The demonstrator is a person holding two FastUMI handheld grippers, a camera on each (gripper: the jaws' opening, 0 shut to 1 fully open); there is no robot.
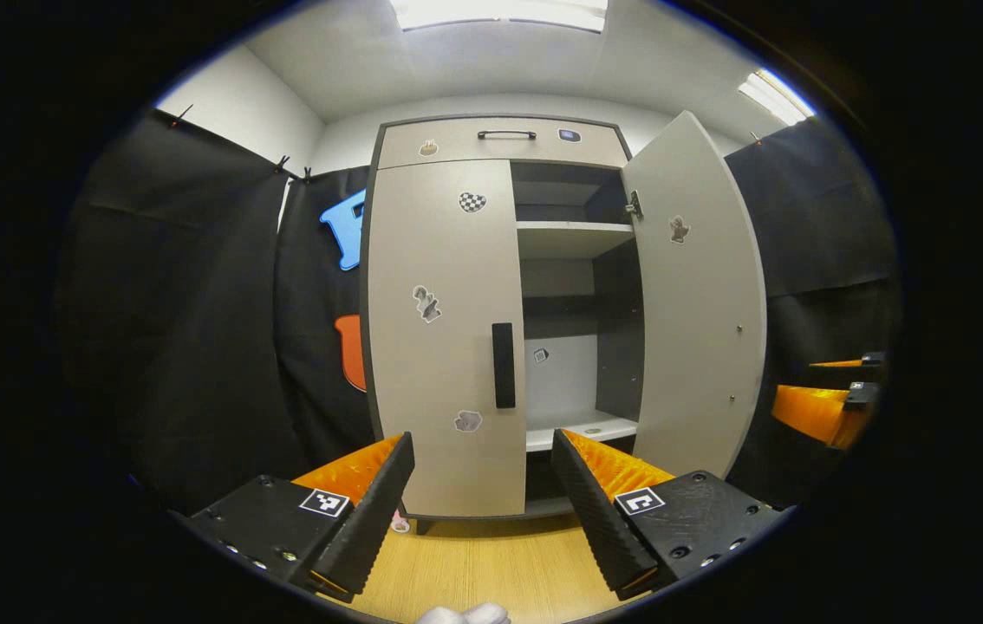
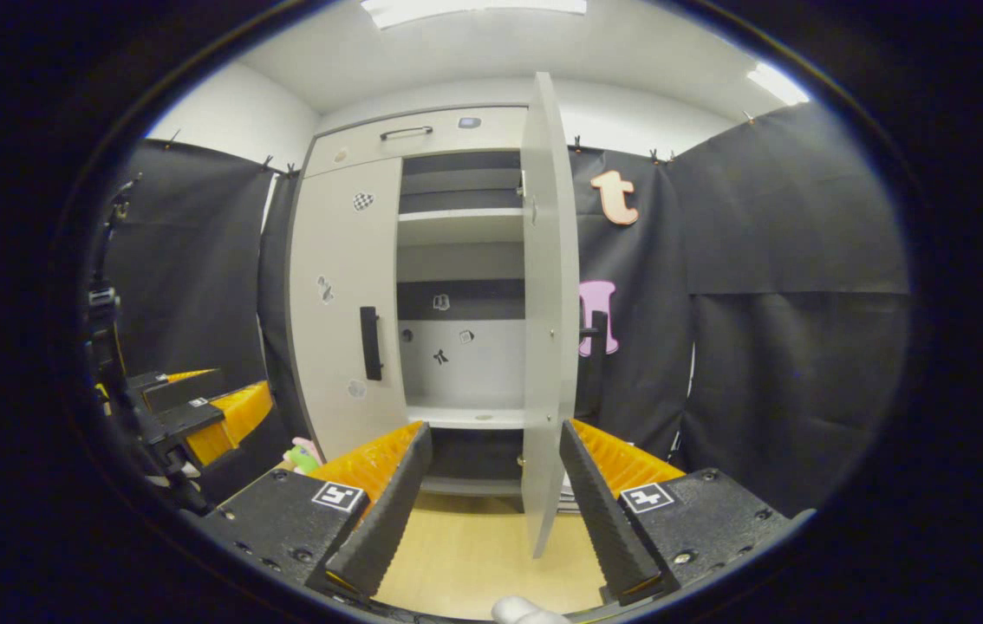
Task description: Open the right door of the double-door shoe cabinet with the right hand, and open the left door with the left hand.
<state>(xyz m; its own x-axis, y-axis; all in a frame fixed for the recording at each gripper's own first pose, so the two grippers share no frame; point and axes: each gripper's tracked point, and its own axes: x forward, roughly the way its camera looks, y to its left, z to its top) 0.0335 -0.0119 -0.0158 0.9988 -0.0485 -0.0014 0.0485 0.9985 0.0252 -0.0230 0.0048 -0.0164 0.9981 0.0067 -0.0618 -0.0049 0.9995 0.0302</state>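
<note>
- Tall pale-grey double-door shoe cabinet (image 1: 491, 312) standing on a light wooden floor (image 1: 474, 563), against the booth's black cloth wall, with a drawer across the top.
- Right grey door (image 1: 695, 295) swung well out on its hinges, baring pale inner shelves (image 1: 574, 236); in the right gripper view seen nearly edge-on, its black handle (image 2: 597, 334) poking out on the far side. Right half of the task judged done.
- Left grey door (image 1: 444, 329) shut flush, small stickers dotted over it, its black vertical bar handle (image 1: 504, 365) at the inner edge beside the open gap.
- Left tongs (image 1: 483, 494) spread wide, holding nothing, set low and back from the cabinet, aimed roughly at the left door's lower inner edge; probably lined up so as to rise and close on the bar handle above.
- Right tongs (image 2: 494, 494) likewise wide apart and empty, clear of the open door's edge, which shows between the two fingers but farther off; likely pulled back to leave the swung door alone.
- Right tongs glimpsed at the right rim of the left gripper view, left tongs at the left rim of the right gripper view: held well apart, each on its own side.
- Next step judged: reach to the left door's handle, grip, pull outward in an arc about the left hinges.
</note>
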